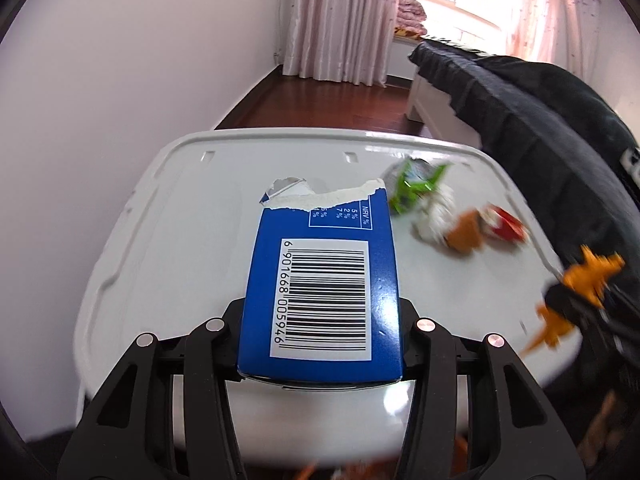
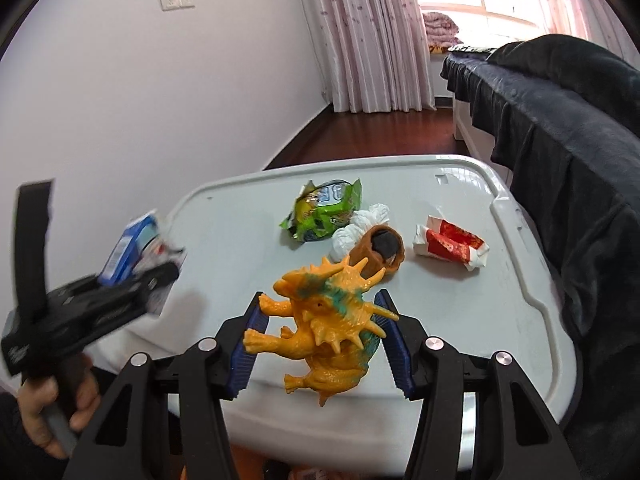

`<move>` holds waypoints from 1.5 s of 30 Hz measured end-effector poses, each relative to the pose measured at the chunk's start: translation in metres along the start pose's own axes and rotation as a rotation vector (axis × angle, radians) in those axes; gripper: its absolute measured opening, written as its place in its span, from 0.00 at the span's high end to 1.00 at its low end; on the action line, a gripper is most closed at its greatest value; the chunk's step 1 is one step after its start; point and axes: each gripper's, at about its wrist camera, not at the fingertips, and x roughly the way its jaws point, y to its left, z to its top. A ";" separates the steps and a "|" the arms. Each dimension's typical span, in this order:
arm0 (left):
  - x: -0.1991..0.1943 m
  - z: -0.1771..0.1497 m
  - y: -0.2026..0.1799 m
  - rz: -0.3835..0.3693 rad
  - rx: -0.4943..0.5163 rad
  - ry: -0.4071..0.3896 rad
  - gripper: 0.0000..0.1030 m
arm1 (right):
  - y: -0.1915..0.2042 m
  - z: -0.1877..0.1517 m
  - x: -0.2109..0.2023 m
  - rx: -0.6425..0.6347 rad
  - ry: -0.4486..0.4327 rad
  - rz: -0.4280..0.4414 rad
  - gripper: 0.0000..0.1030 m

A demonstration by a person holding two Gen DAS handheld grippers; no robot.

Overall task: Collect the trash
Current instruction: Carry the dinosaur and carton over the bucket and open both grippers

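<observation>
Left gripper (image 1: 320, 344): pinching the blue box (image 1: 322, 280) across its width, barcode face toward the camera, torn end pointing away from the gripper. The box is clear of the surface (image 1: 168, 216), so that piece of trash is already in hand.

Right gripper (image 2: 320, 336): clamped on the orange dinosaur (image 2: 324, 320), blue pads on its flanks, head and spikes sticking out past the fingertips. A toy rather than trash, by my read; this hand is occupied either way.

Trash left on the surface, all ahead of both grippers:
- green wrapper (image 2: 324, 212), crumpled, furthest back
- white tissue (image 2: 360, 228), touching the wrapper and the brown cup
- brown cup (image 2: 380, 250), tipped on its side, open mouth facing the right wrist camera
- red-and-white carton (image 2: 452, 248), crushed, lying apart to the right, long axis running left-right

Key relation: the pile sits directly ahead of the right gripper and off to the right of the left one, so the right hand is nearer. No bin visible in either view. My guess: both loads get dropped before anything else can be picked.

Dark bedding (image 2: 560, 140) hangs beside the surface's right edge.
</observation>
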 end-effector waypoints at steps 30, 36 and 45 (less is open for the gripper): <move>-0.042 -0.148 -0.011 -0.087 0.115 0.199 0.54 | 0.021 -0.143 -0.040 0.088 0.257 0.023 0.48; -0.029 -0.153 -0.008 -0.101 0.093 0.266 0.54 | 0.021 -0.147 -0.037 0.087 0.271 0.022 0.48; -0.022 -0.160 -0.009 -0.105 0.099 0.301 0.54 | 0.020 -0.147 -0.034 0.093 0.276 0.025 0.48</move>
